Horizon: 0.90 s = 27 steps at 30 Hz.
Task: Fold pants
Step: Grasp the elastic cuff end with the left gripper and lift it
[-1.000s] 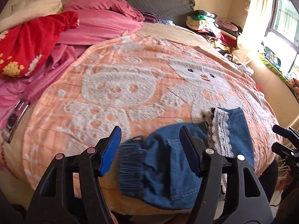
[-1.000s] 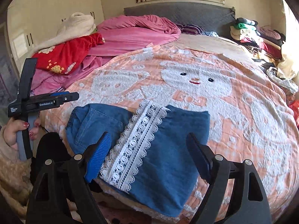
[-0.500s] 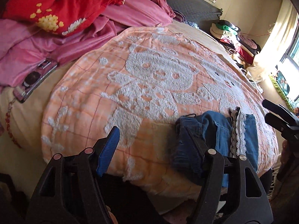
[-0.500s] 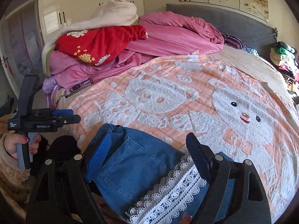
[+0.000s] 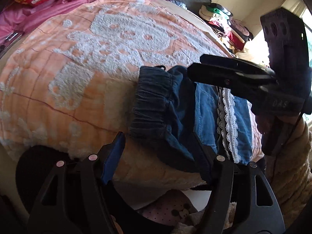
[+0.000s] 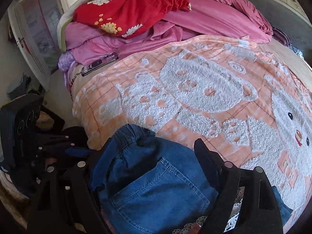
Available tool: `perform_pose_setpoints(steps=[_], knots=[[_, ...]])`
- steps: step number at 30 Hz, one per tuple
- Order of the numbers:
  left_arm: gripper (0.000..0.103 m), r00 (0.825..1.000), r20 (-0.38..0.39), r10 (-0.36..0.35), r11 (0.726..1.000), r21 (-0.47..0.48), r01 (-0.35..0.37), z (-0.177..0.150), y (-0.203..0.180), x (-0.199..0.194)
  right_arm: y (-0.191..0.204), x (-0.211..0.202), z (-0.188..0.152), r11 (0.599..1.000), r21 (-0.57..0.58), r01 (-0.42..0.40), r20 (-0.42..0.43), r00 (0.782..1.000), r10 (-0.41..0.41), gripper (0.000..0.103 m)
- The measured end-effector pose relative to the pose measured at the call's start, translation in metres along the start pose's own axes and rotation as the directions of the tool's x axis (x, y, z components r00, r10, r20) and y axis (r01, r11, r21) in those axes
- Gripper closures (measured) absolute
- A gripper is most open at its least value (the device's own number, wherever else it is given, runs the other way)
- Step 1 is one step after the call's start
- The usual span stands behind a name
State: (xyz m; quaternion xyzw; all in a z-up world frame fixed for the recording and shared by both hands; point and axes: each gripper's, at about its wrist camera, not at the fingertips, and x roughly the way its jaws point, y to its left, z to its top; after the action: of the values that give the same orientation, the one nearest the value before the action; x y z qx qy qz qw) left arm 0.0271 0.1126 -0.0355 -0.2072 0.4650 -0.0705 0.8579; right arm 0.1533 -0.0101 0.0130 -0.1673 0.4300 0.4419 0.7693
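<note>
Bed edge (image 5: 81, 89): both grippers angled down over pants (image 5: 206, 105).

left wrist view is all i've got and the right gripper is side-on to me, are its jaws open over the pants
Observer: Yes. The right wrist view shows the right gripper open, with the pants lying between its fingers.
Operator: which part of them is in the gap
Observer: The stitched back pocket; the gathered waistband bunches up near the fingertips.
Operator: anything loose on the bed that side
Observer: A phone lies by the edge of the pink bedding, well beyond the pants.
</note>
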Motion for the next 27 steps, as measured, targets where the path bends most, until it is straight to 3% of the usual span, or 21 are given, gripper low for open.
perform_pose_setpoints(steps=[3, 10, 11, 12, 14, 17, 20, 24, 27], knots=[[0.053, 0.999, -0.007, 0.046, 0.999, 0.008, -0.046, -0.004, -0.003, 0.016, 0.002, 0.015, 0.004, 0.999, -0.021, -0.040, -0.042, 0.998, 0.039, 0.022], [0.055, 1.000, -0.018, 0.015, 1.000, -0.023, -0.015, -0.001, 0.004, 0.024, 0.013, 0.053, 0.010, 0.991, -0.100, -0.094, -0.138, 0.987, 0.079, 0.022], [0.055, 1.000, -0.020, 0.013, 1.000, -0.023, -0.014, -0.001, 0.004, 0.024, 0.015, 0.060, 0.009, 0.988, -0.111, -0.111, -0.155, 0.984, 0.093, 0.034], [0.055, 1.000, -0.021, 0.011, 1.000, -0.025, -0.011, 0.000, 0.005, 0.024, 0.015, 0.066, 0.008, 0.984, -0.113, -0.134, -0.173, 0.978, 0.114, 0.052], [0.054, 1.000, -0.023, 0.007, 1.000, -0.029, -0.008, 0.000, 0.005, 0.024, 0.013, 0.071, 0.006, 0.983, -0.115, -0.146, -0.177, 0.976, 0.124, 0.057], [0.046, 1.000, -0.015, -0.027, 0.999, -0.042, 0.027, 0.001, 0.006, 0.018, -0.002, 0.048, 0.005, 0.977, -0.058, -0.208, -0.115, 0.973, 0.200, 0.069], [0.039, 0.996, 0.004, -0.086, 0.995, -0.056, 0.086, 0.005, 0.003, 0.012, -0.018, 0.010, -0.002, 0.960, -0.002, -0.279, 0.000, 0.960, 0.279, 0.069], [0.036, 0.977, 0.004, -0.211, 0.974, -0.079, 0.211, 0.011, -0.009, 0.015, -0.035, -0.031, -0.015, 0.951, 0.032, -0.306, 0.098, 0.948, 0.302, 0.069], [0.035, 0.967, 0.007, -0.256, 0.965, -0.061, 0.256, 0.014, -0.025, 0.019, -0.049, -0.059, -0.028, 0.948, 0.036, -0.316, 0.161, 0.938, 0.306, 0.069]])
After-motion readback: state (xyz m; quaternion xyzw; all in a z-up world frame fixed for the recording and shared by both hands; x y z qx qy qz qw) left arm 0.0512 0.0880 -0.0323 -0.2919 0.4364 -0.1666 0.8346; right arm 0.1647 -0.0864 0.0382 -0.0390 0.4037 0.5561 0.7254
